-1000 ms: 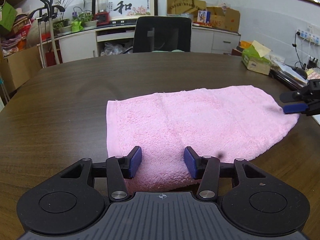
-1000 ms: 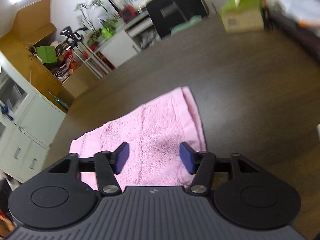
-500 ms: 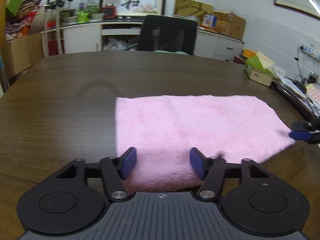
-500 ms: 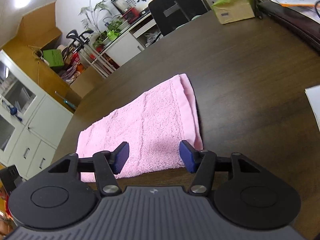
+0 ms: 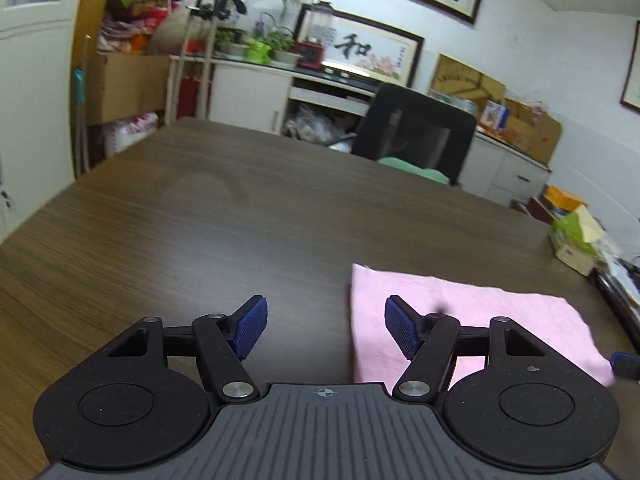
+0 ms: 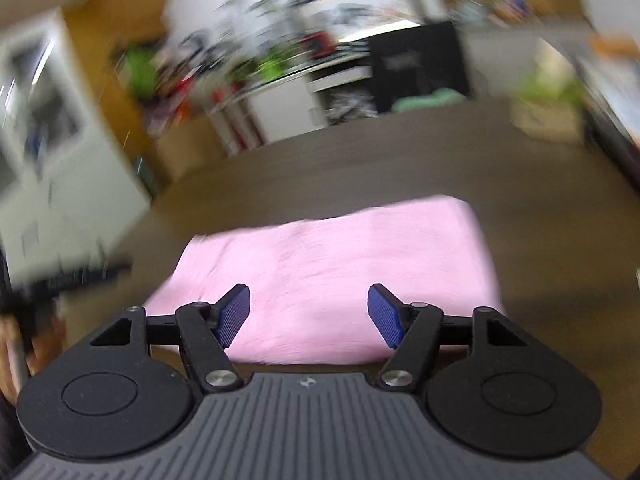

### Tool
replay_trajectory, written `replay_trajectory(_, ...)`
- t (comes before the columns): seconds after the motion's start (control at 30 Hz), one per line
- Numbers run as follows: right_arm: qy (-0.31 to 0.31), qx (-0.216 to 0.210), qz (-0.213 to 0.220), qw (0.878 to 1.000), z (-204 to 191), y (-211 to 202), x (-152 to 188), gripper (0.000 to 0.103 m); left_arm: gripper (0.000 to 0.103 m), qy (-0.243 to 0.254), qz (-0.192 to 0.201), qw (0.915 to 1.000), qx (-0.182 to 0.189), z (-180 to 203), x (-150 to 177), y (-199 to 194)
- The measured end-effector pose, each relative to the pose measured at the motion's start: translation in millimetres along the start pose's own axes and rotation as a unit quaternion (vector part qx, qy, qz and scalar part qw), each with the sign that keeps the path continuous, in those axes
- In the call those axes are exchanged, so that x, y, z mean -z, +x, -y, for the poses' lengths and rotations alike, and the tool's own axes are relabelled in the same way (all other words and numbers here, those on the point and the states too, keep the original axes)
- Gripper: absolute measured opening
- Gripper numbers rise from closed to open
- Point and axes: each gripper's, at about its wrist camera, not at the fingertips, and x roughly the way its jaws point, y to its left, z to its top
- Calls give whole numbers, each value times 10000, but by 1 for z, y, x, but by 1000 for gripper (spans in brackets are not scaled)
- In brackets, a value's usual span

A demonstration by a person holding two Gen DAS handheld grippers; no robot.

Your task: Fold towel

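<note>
A pink towel (image 5: 472,320) lies folded flat on the dark wooden table (image 5: 240,220). In the left wrist view it sits to the lower right. My left gripper (image 5: 325,330) is open and empty, over bare table just left of the towel's left edge. In the right wrist view the towel (image 6: 340,264) fills the middle, blurred by motion. My right gripper (image 6: 309,316) is open and empty, above the towel's near edge. A blue tip of the right gripper (image 5: 626,365) shows at the towel's right corner in the left wrist view.
A black office chair (image 5: 416,128) stands at the table's far side. A green tissue box (image 5: 576,236) and papers sit at the table's right edge. White cabinets (image 5: 248,92) with plants line the back wall.
My left gripper has swung left and off the towel, now over bare table. My right gripper has turned fast to face the towel squarely. Both stay open.
</note>
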Motion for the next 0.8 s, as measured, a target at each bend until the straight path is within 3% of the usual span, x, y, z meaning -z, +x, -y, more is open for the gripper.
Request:
replay_trajectory(0.1,-1340,-170,-41,9908,-66,25,1,64,71,-75,100,9995,-276,-6,-4,-1)
replay_trajectory(0.27,-3040,-159,-149,9524,-145,60,10,52,75,-383,108,9986,-357,-18,-13,-1)
replay_trajectory(0.37,-3427,-151,-281,9389,-165,73,10,47,77,-467,65,9983,-338,-20,-14,0)
replay_trajectory(0.53,-3723,-159,-477,9268,-180,89,13,46,80,-544,-15,9981,-286,-22,-13,2)
replay_trajectory(0.8,-4354,232,-484,8986,-199,110,30,41,84,-665,-53,9977,-143,-30,-11,1)
